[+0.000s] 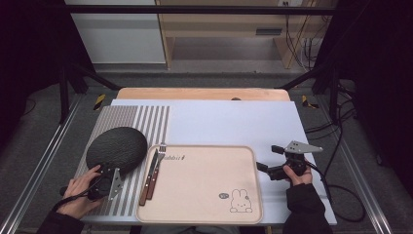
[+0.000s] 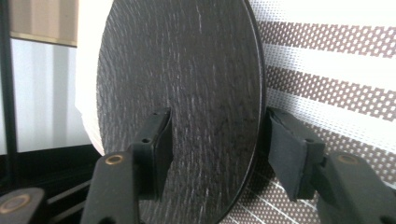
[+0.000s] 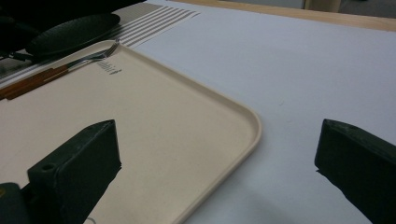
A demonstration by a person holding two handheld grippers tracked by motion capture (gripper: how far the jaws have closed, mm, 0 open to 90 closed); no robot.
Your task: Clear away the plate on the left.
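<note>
Looking down, I have my left gripper (image 1: 108, 181) at the plate's (image 1: 117, 149) six o'clock edge, on the striped mat (image 1: 146, 122) at nine o'clock of the tray (image 1: 204, 183). Along my left jaws, the rim sits between half-open pads (image 2: 161, 140), not yet pinched. My right gripper (image 3: 219, 163) waits wide open and empty by the tray's corner, leaving room.

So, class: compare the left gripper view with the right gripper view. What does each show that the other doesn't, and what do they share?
Left gripper view: the left hand-held gripper, its jaws either side of the round black textured plate's edge. Right gripper view: the beige plastic tray, the wooden-handled fork and the open right hand-held gripper. Both: the plate and the grey-striped mat.
</note>
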